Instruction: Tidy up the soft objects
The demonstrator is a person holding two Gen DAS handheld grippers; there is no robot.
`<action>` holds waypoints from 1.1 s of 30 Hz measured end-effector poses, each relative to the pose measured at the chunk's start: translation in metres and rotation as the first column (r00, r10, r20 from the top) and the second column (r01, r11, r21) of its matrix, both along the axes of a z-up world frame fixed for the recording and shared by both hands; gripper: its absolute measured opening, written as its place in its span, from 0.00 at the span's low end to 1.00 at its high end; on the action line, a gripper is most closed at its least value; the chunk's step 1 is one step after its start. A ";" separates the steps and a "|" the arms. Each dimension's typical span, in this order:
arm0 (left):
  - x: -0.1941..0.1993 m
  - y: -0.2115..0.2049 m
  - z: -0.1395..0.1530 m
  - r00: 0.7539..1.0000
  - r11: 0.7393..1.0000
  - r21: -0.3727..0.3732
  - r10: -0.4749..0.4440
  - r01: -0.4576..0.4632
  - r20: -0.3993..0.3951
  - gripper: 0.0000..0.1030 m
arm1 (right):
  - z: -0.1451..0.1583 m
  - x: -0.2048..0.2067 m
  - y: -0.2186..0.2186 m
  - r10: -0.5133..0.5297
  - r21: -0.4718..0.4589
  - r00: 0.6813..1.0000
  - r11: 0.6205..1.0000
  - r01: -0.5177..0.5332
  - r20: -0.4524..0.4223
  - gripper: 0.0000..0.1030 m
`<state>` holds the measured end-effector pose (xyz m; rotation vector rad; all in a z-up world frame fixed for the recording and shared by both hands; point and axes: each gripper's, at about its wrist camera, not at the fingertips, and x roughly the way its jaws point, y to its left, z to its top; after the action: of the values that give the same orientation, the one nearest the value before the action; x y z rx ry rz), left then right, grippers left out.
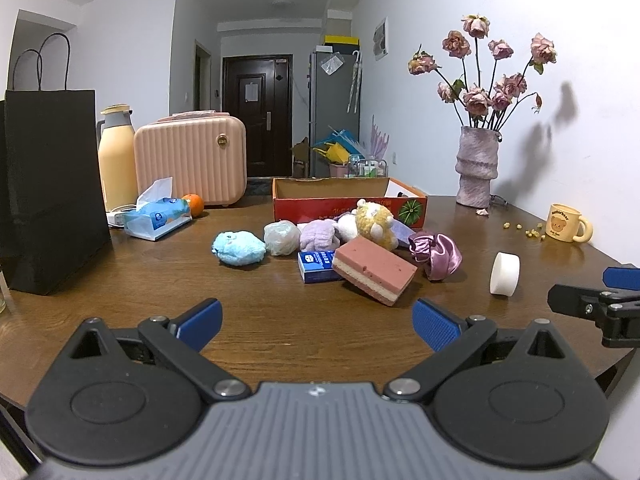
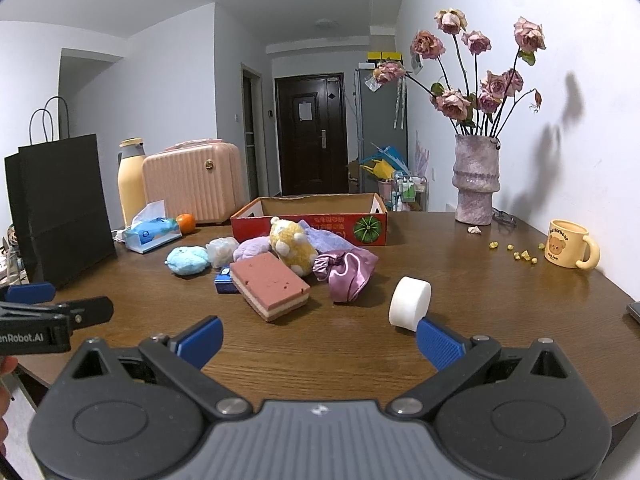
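A pile of soft things lies mid-table before a red cardboard box (image 1: 348, 200) (image 2: 308, 222): a blue plush (image 1: 239, 248) (image 2: 187, 261), a pale mesh ball (image 1: 281, 237) (image 2: 221, 251), a lilac plush (image 1: 318, 234), a yellow plush toy (image 1: 376, 222) (image 2: 290, 246), a pink layered sponge (image 1: 374, 270) (image 2: 270, 284), a purple satin scrunchie (image 1: 436, 254) (image 2: 346, 270). A white round puff (image 1: 505, 273) (image 2: 410, 303) stands apart to the right. My left gripper (image 1: 318, 322) is open and empty, short of the pile. My right gripper (image 2: 318, 340) is open and empty, its right fingertip just in front of the puff.
A small blue box (image 1: 316, 267) lies under the sponge. A black paper bag (image 1: 50, 188), yellow flask (image 1: 117, 156), pink case (image 1: 190, 158), tissue pack (image 1: 157, 218) and orange (image 1: 195, 203) stand at left. A vase of dried roses (image 1: 478, 164) and yellow mug (image 1: 568, 222) stand at right.
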<state>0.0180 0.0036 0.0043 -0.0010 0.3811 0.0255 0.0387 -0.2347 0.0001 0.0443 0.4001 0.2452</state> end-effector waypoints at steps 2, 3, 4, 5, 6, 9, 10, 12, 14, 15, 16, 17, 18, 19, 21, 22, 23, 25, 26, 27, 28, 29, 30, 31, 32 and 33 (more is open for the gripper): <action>0.004 0.000 -0.002 1.000 1.000 0.000 0.000 0.000 -0.006 1.00 | -0.001 0.005 -0.001 0.000 0.004 1.000 1.000 0.000 -0.011 1.00; 0.007 0.000 -0.002 1.000 1.000 0.000 -0.001 0.001 -0.010 1.00 | -0.002 0.007 -0.001 -0.001 0.004 1.000 1.000 0.001 -0.014 1.00; 0.009 0.000 -0.003 1.000 1.000 -0.001 -0.002 0.002 -0.012 1.00 | -0.003 0.009 -0.001 -0.001 0.004 1.000 1.000 0.001 -0.017 1.00; 0.011 0.000 -0.004 1.000 1.000 -0.003 -0.002 0.002 -0.014 1.00 | -0.003 0.011 -0.002 -0.002 0.005 1.000 1.000 0.002 -0.019 1.00; 0.013 0.000 -0.005 1.000 1.000 -0.004 -0.002 0.002 -0.016 1.00 | -0.003 0.013 -0.003 -0.004 0.005 1.000 1.000 0.004 -0.021 1.00; 0.021 -0.001 -0.006 1.000 1.000 -0.005 -0.003 0.003 -0.025 1.00 | -0.005 0.019 -0.005 -0.007 0.007 1.000 1.000 0.007 -0.028 1.00; 0.024 -0.001 -0.007 1.000 1.000 -0.006 -0.004 0.004 -0.029 1.00 | -0.005 0.022 -0.005 -0.007 0.008 0.999 1.000 0.008 -0.033 1.00; 0.029 -0.002 -0.008 0.999 1.000 -0.008 -0.005 0.004 -0.036 1.00 | -0.007 0.027 -0.006 -0.009 0.009 0.999 1.000 0.009 -0.040 1.00; 0.033 -0.002 -0.009 0.999 1.000 -0.009 -0.004 0.004 -0.041 1.00 | -0.008 0.031 -0.007 -0.012 0.010 0.999 1.000 0.012 -0.046 1.00; 0.035 -0.002 -0.010 0.999 1.000 -0.009 -0.004 0.004 -0.043 1.00 | -0.008 0.033 -0.007 -0.013 0.010 0.999 1.000 0.013 -0.049 1.00; 0.037 -0.002 -0.010 0.999 1.000 -0.009 -0.004 0.004 -0.046 1.00 | -0.009 0.035 -0.008 -0.014 0.011 0.999 1.000 0.014 -0.051 1.00; 0.039 -0.002 -0.011 0.999 1.000 -0.009 -0.004 0.004 -0.050 1.00 | -0.010 0.038 -0.008 -0.014 0.011 0.998 1.000 0.015 -0.055 1.00; 0.042 -0.002 -0.012 0.999 1.000 -0.010 -0.005 0.004 -0.053 1.00 | -0.010 0.041 -0.008 -0.015 0.011 0.998 1.000 0.015 -0.059 1.00; 0.044 -0.002 -0.012 0.998 1.000 -0.010 -0.005 0.005 -0.056 1.00 | -0.011 0.043 -0.008 -0.015 0.010 0.998 1.000 0.016 -0.063 1.00; 0.049 -0.001 -0.014 0.998 1.000 -0.018 -0.007 0.006 -0.060 1.00 | -0.013 0.049 -0.008 -0.016 0.010 0.997 1.000 0.017 -0.070 1.00; 0.051 -0.001 -0.014 0.998 1.000 -0.021 -0.007 0.006 -0.062 1.00 | -0.014 0.051 -0.008 -0.017 0.009 0.997 1.000 0.017 -0.074 1.00; 0.054 -0.001 -0.014 0.998 1.000 -0.022 -0.006 0.005 -0.065 1.00 | -0.014 0.053 -0.008 -0.018 0.009 0.997 1.000 0.019 -0.078 1.00; 0.059 -0.001 -0.015 0.997 1.000 -0.025 -0.007 0.006 -0.072 1.00 | -0.016 0.059 -0.009 -0.020 0.009 0.996 1.000 0.021 -0.085 1.00; 0.062 -0.001 -0.016 0.997 1.000 -0.024 -0.008 0.007 -0.076 1.00 | -0.017 0.062 -0.010 -0.022 0.010 0.996 1.000 0.022 -0.089 1.00; 0.065 -0.001 -0.016 0.997 1.000 -0.022 -0.008 0.006 -0.080 1.00 | -0.018 0.065 -0.010 -0.022 0.010 0.995 1.000 0.023 -0.092 1.00; 0.068 -0.002 -0.017 0.996 1.000 -0.021 -0.008 0.006 -0.084 1.00 | -0.019 0.068 -0.010 -0.023 0.011 0.995 1.000 0.024 -0.096 1.00; 0.072 -0.002 -0.018 0.996 1.000 -0.021 -0.009 0.007 -0.089 1.00 | -0.020 0.072 -0.010 -0.023 0.011 0.995 1.000 0.024 -0.102 1.00; 0.075 -0.002 -0.019 0.996 1.000 -0.020 -0.010 0.008 -0.094 1.00 | -0.021 0.074 -0.010 -0.022 0.010 0.994 1.000 0.024 -0.106 1.00; 0.077 -0.002 -0.020 0.995 1.000 -0.019 -0.009 0.007 -0.098 1.00 | -0.022 0.078 -0.010 -0.022 0.009 0.994 1.000 0.023 -0.111 1.00; 0.081 -0.002 -0.021 0.995 1.000 -0.021 -0.010 0.008 -0.104 1.00 | -0.023 0.081 -0.009 -0.022 0.009 0.993 1.000 0.023 -0.115 1.00; 0.084 -0.001 -0.022 0.994 1.000 -0.021 -0.010 0.008 -0.108 1.00 | -0.024 0.084 -0.010 -0.022 0.008 0.993 1.000 0.024 -0.119 1.00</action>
<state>0.1020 0.0022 -0.0174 -0.0184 0.4894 0.0126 0.1231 -0.2442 -0.0240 0.0733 0.5171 0.2224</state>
